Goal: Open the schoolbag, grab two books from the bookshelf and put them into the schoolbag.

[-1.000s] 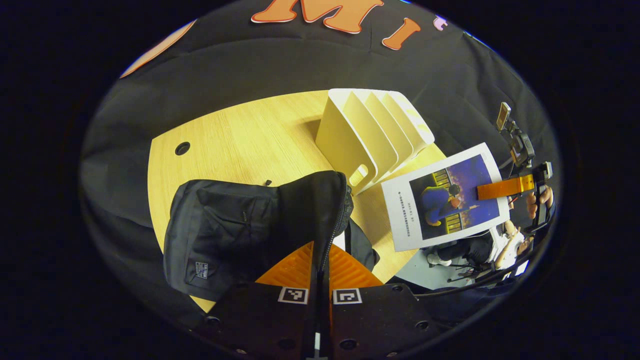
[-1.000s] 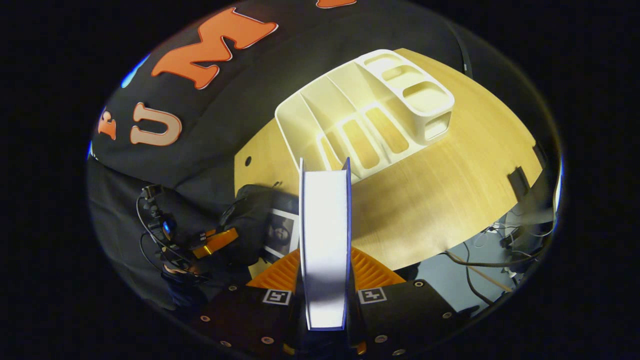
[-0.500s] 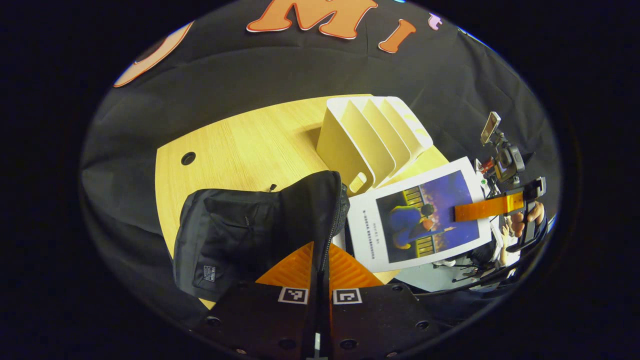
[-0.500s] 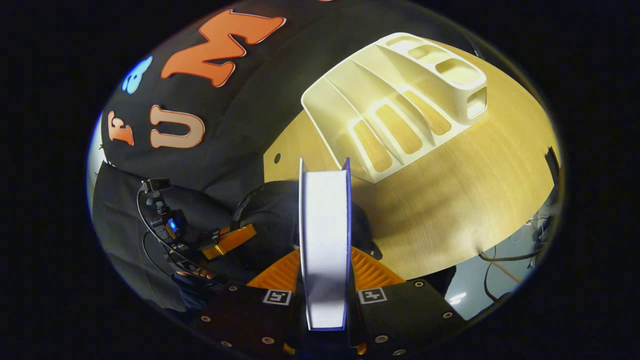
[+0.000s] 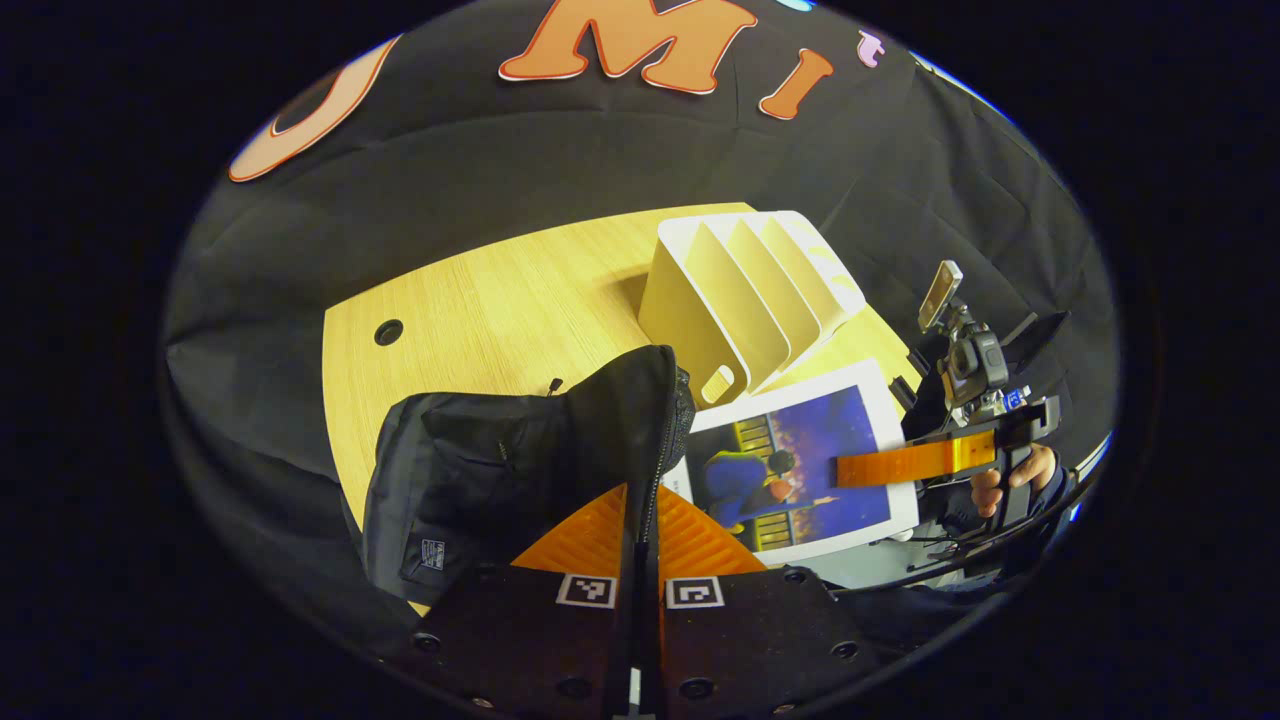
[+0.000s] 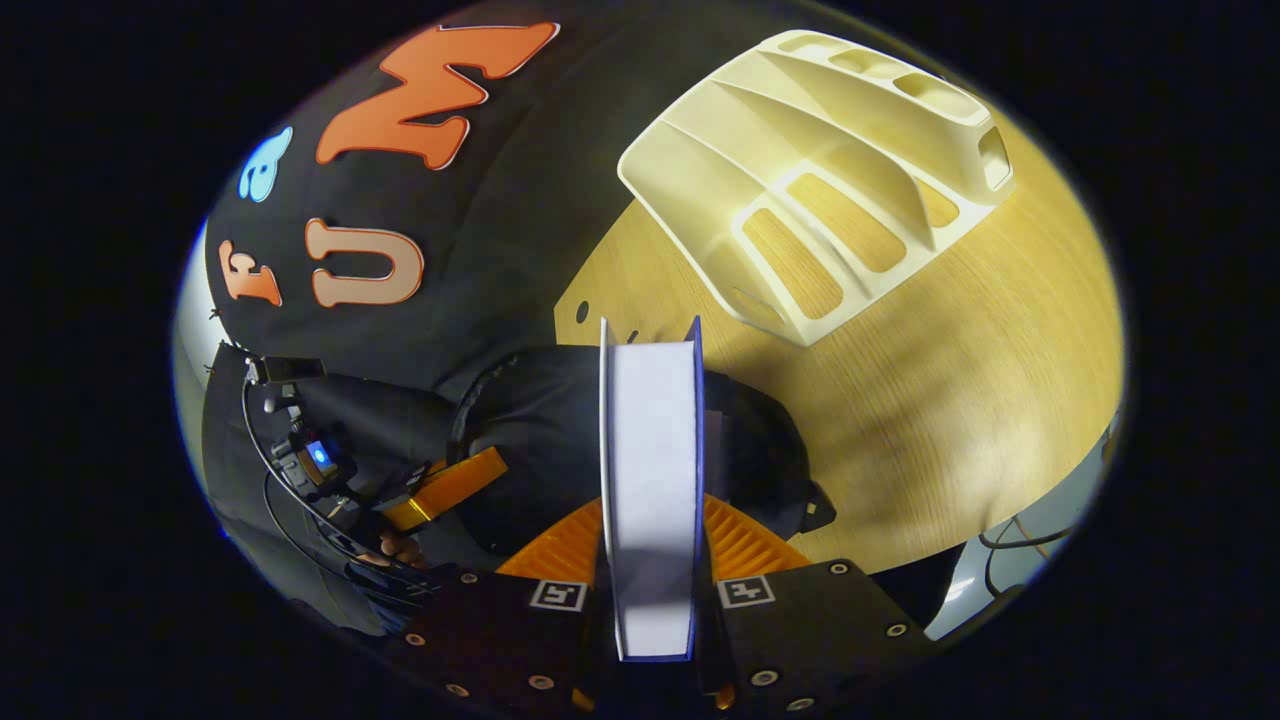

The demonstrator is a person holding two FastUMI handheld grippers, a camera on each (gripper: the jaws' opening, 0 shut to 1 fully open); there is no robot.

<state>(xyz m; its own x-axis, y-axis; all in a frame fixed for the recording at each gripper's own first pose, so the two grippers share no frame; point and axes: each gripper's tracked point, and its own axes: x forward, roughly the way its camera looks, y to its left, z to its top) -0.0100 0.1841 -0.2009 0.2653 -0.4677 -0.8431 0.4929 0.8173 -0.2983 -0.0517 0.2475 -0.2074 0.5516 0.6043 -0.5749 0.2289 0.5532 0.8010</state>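
My left tool (image 5: 640, 510) is pinched tight on the zipper edge of the schoolbag (image 5: 500, 470), holding that flap up off the desk (image 5: 480, 300). The fingertips themselves are buried in the black fabric, so I cannot make out exactly where they bite. The bag sits at the near edge of the desk, just beside the cream bookshelf (image 5: 745, 290), whose slots look bare from here.

My right tool (image 6: 650, 520) is clamped on a book (image 6: 650, 480), which I see edge-on in the right gripper view: white page block between two thin blue covers, its lower end cut off by the tool body. In the left gripper view the same book (image 5: 800, 470) shows its illustrated cover, with its left corner hidden behind the raised bag flap, so I cannot tell whether it has entered the opening. The right tool (image 5: 900, 462) shows there too, one finger lying across the cover, and a hand (image 5: 1000, 485) grips the handle behind it.

In the right gripper view the bag (image 6: 540, 430) lies dark beneath the book; its inside is too dark to read. The bookshelf (image 6: 830, 180) stands well beyond.
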